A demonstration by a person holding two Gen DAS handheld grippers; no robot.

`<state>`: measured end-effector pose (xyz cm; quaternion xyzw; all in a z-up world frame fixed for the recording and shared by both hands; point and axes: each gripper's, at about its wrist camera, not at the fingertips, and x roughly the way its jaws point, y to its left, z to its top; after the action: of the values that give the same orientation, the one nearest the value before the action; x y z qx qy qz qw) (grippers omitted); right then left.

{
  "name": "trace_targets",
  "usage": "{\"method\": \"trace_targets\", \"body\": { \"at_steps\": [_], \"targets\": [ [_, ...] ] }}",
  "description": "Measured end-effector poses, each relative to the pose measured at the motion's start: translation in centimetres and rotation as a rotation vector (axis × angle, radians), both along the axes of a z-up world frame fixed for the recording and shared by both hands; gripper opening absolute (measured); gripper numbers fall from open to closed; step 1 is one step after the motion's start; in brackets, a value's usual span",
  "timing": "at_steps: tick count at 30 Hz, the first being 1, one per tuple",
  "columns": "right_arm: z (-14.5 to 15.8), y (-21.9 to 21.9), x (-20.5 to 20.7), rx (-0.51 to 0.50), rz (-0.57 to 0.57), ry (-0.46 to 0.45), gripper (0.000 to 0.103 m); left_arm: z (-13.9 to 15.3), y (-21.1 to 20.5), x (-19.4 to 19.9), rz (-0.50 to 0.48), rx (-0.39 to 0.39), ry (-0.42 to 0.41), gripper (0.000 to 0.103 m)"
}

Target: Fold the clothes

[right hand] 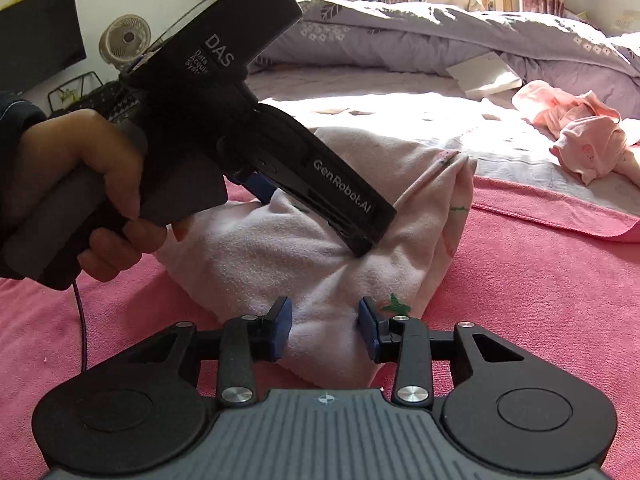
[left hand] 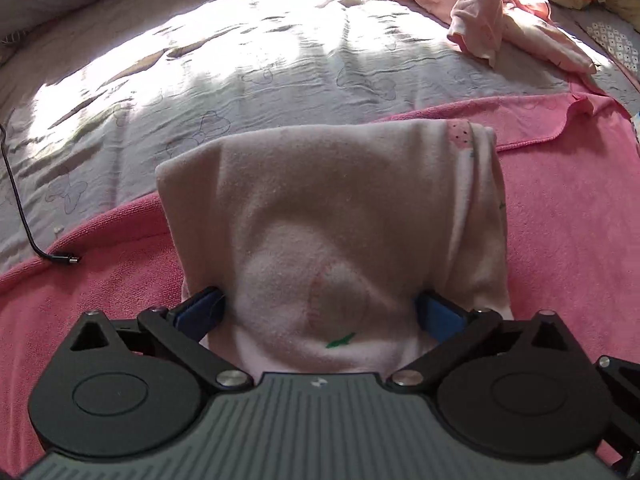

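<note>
Our soft pale pink folded garment looks nearly done. Left tongs and right tongs spread wide around it, pinching nothing. Crumpled peach clothes wait.

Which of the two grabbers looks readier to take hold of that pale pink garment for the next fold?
Probably the right gripper: its jaws stand open, narrowly straddling a ridge of the pale pink garment near the edge. The left gripper is spread wide around the bulky middle, a poorer hold.
</note>
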<state>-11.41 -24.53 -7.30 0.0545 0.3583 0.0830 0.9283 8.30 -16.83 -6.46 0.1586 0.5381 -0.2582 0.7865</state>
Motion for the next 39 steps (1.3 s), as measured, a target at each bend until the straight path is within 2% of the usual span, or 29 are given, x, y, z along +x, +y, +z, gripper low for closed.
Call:
{"method": "trace_targets", "body": {
  "at_steps": [3,6,7,9,11,13,14,15,16,19,22,24,26,30,34,36,39],
  "targets": [
    [-0.2,0.2,-0.6,0.002,-0.016,-0.038,0.043,1.4,-0.5,0.5,0.022,0.036,0.029,0.103],
    [-0.3,0.4,-1.3,-0.008,-0.025,-0.059,0.046,4.6,-0.3,1.2,0.064,-0.02,-0.005,0.103],
    [-0.4,0.4,-1.4,-0.003,-0.032,-0.061,0.046,4.9,-0.6,1.4,0.057,-0.014,-0.032,0.103],
    [-0.3,0.3,-1.3,0.001,-0.037,-0.061,0.048,3.6,-1.8,2.5,0.05,0.06,-0.076,0.103],
    [-0.3,0.3,-1.0,-0.004,-0.053,-0.055,0.052,2.2,-2.1,3.3,0.069,0.053,-0.048,0.103],
    [-0.5,-0.6,0.0,0.026,-0.135,0.003,0.078,1.5,-2.4,4.1,0.084,0.056,-0.02,0.103],
    [-0.7,-1.4,0.4,0.069,-0.181,0.05,0.099,1.8,-2.6,4.3,0.088,0.064,-0.015,0.103],
    [-0.9,-2.1,0.9,0.113,-0.227,0.096,0.103,2.1,-2.8,4.4,0.085,0.065,-0.029,0.103],
    [-0.9,-2.4,1.2,0.117,-0.23,0.114,0.103,2.3,-2.9,4.5,0.079,0.065,-0.05,0.103],
    [-0.8,-1.7,1.6,0.013,-0.157,0.098,0.103,1.6,-3.3,4.8,0.062,0.057,-0.05,0.103],
    [-1.1,-2.4,1.7,0.074,-0.191,0.126,0.103,2.0,-3.2,5.1,0.087,0.046,-0.034,0.103],
    [-1.2,-2.3,1.4,0.067,-0.178,0.122,0.103,2.2,-3.1,5.2,0.103,0.038,-0.024,0.103],
    [-1.2,-2.3,1.1,0.059,-0.163,0.115,0.103,3.5,-2.2,4.8,0.127,0.001,-0.054,0.103],
    [-1.5,-2.6,0.8,0.073,-0.152,0.085,0.103,6.5,0.6,1.9,0.148,-0.052,-0.217,0.103],
    [-1.1,-2.7,1.1,0.084,-0.148,0.096,0.103,6.8,3.3,-2.2,0.114,-0.011,-0.313,0.103],
    [-0.6,-3.1,1.6,0.104,-0.149,0.132,0.103,6.5,4.9,-4.4,0.113,0.021,-0.336,0.103],
    [0.5,-3.7,1.5,0.08,-0.176,0.15,0.103,5.8,7.1,-6.8,0.138,0.043,-0.299,0.103]
  ]
}}
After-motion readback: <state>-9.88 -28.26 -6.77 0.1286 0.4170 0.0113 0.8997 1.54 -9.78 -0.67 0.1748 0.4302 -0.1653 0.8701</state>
